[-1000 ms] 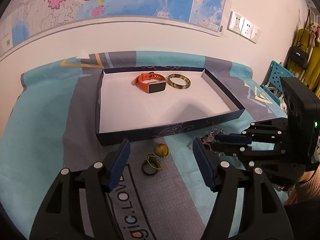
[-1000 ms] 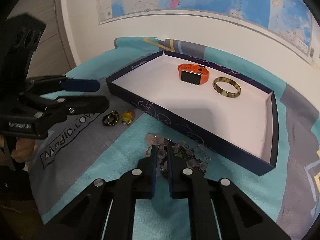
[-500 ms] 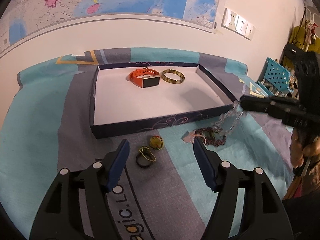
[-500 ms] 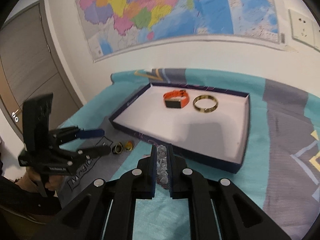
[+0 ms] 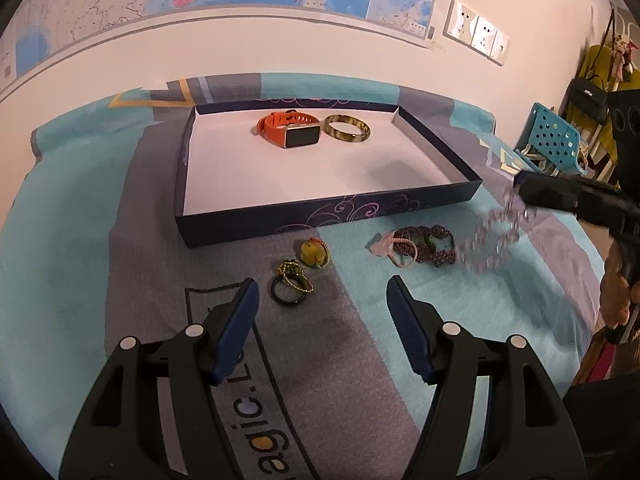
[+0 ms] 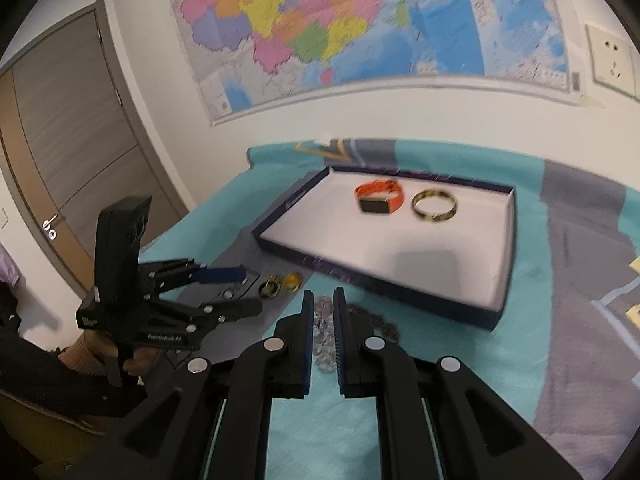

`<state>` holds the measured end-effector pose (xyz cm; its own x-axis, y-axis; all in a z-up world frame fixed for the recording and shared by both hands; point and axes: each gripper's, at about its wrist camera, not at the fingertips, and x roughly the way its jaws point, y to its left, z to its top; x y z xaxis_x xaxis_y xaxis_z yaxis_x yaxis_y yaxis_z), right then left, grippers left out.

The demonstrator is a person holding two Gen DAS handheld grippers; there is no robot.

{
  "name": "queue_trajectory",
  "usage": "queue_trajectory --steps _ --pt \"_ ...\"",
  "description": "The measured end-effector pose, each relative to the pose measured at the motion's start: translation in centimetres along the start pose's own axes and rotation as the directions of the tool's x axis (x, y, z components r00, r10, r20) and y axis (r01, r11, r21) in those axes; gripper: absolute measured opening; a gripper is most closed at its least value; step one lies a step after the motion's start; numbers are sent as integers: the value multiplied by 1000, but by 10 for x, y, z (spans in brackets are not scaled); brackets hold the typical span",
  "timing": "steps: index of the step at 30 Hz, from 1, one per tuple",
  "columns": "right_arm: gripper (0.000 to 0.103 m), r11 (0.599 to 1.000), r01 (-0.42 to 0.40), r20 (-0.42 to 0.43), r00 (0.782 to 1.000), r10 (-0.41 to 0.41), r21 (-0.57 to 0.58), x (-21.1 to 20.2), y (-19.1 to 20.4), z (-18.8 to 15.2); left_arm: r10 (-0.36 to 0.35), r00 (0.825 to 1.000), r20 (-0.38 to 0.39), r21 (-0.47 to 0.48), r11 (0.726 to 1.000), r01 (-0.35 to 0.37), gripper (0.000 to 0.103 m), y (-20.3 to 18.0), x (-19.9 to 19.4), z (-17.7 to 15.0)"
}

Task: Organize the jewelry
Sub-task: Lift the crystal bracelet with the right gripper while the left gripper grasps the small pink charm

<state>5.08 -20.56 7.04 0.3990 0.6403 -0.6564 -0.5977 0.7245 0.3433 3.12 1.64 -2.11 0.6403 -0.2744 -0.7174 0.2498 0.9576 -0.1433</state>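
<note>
- the right gripper (image 6: 320, 316) has its jaws clamped on a clear crystal bead bracelet (image 6: 323, 334), which hangs blurred in the air below the tips in the left wrist view, off the cloth.
- from those jaws the shallow navy cardboard tray with a white floor (image 6: 486, 316) lies at about one o'clock, its near wall just ahead; my judgement is that the bracelet must clear that wall before it goes down.
- the left gripper (image 5: 322, 300) hovers with its jaws wide apart and nothing between them; it is the nearer hand to the small pieces.
- just ahead of it, at about eleven o'clock, a black ring with a green beaded ring leaning on it (image 5: 291, 286); a touch farther, a yellow stone pendant (image 5: 314, 254).
- at one o'clock from the left jaws, a tangle of dark purple and pink bead strands (image 5: 424, 246) lies on the teal and grey bed cover (image 5: 460, 320), its long axis running nine to three.
- farther, inside the tray near its back wall, an orange smartwatch (image 5: 290, 134) and just beside it, at three o'clock, a mottled olive bangle (image 5: 347, 130).
- the tray's near and right floor shows bare room; the dangling loop could catch on the wall.
</note>
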Motion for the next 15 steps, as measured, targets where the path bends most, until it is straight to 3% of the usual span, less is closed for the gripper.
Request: queue_trajectory --steps 6,15 --pt "8 999 -32 -43 999 33 19 14 3 -11 2 1000 -5 3 1000 -2 63 0 1 0" --pt "8 998 -8 -86 996 14 68 23 -12 -26 0 1000 -6 14 1000 0 63 -3 0 -1"
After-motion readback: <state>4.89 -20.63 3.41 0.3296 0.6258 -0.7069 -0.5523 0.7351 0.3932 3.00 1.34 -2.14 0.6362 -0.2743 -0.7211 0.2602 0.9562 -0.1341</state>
